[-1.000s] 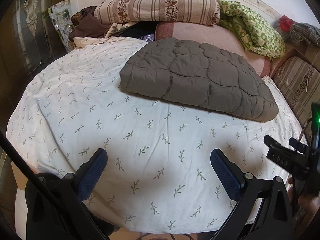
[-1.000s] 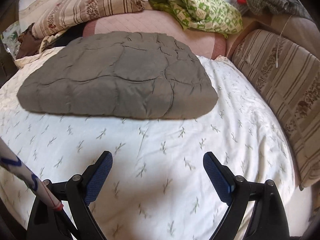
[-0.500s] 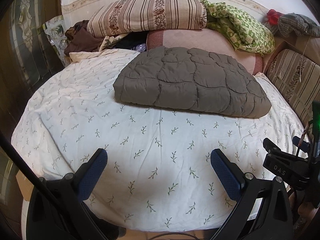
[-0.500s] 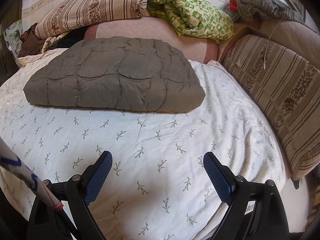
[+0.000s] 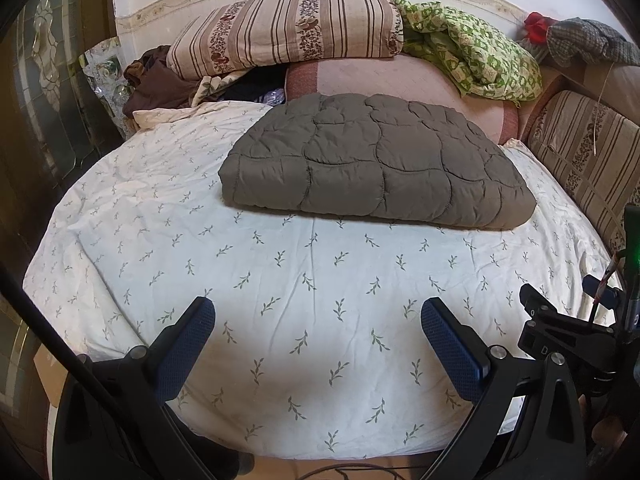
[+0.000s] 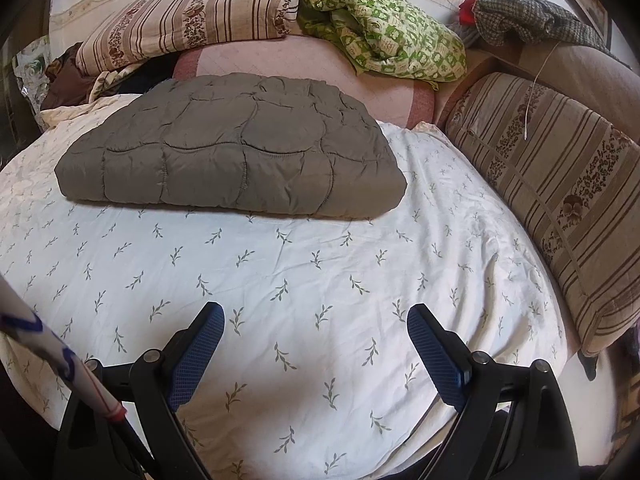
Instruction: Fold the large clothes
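Observation:
A grey-brown quilted garment [image 5: 376, 160] lies folded into a thick flat rectangle on the far half of the bed; it also shows in the right wrist view [image 6: 232, 148]. My left gripper [image 5: 316, 336] is open and empty, above the near part of the white leaf-print sheet [image 5: 280, 280], well short of the garment. My right gripper [image 6: 316, 340] is open and empty too, over the near sheet [image 6: 300, 272]. The right gripper's body [image 5: 568, 340] shows at the right edge of the left wrist view.
Striped pillow [image 5: 288, 32], pink cushion [image 5: 400, 80] and green patterned blanket [image 5: 472, 56] are piled at the headboard. Dark clothes [image 5: 156, 84] lie at the back left. A striped bolster [image 6: 552, 192] runs along the right side. The bed's front edge [image 5: 320, 456] is just below my grippers.
Both grippers have pulled back from the bed and risen; the folded garment looks farther away. Both stayed open and empty. The garment has not moved.

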`<state>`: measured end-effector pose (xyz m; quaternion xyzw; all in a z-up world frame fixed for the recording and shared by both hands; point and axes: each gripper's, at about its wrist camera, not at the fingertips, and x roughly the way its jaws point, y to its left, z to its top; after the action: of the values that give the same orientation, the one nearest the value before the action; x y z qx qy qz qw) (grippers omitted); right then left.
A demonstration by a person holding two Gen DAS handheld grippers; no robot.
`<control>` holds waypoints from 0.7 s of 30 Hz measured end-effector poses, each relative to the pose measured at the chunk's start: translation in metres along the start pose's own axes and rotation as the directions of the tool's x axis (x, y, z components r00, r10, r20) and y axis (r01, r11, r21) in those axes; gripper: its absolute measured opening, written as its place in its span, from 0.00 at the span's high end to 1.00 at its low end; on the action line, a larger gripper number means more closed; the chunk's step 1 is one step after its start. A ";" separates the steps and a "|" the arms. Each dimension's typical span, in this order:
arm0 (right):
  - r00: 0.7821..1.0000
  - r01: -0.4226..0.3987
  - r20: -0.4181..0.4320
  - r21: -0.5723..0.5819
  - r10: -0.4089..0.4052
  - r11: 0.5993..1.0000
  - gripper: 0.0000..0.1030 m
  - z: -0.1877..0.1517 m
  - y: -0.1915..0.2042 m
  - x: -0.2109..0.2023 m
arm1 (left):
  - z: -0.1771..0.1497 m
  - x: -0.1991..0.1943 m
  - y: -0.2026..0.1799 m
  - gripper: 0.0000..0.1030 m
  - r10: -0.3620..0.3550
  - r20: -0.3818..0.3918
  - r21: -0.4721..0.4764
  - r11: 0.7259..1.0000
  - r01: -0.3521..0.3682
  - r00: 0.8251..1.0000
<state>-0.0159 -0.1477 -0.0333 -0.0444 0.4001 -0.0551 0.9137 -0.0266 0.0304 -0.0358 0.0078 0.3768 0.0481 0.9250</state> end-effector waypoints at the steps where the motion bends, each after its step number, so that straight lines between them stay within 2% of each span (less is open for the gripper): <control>1: 1.000 0.002 -0.002 0.000 -0.002 1.000 0.08 -0.001 0.000 0.000 | 0.000 0.000 -0.001 0.00 -0.002 -0.002 0.002 1.000 0.002 1.000; 14: 1.000 0.007 -0.020 -0.006 -0.007 1.000 0.08 -0.008 0.003 0.002 | -0.004 0.002 -0.008 0.00 0.004 0.003 0.037 0.999 -0.004 1.000; 21: 0.999 -0.006 -0.043 -0.007 0.006 1.000 0.08 -0.011 0.003 0.009 | -0.006 0.009 -0.007 0.00 0.007 -0.021 0.029 1.000 -0.006 1.000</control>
<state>-0.0178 -0.1458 -0.0472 -0.0455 0.4199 -0.0518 0.9049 -0.0234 0.0243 -0.0466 0.0219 0.3871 0.0456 0.9206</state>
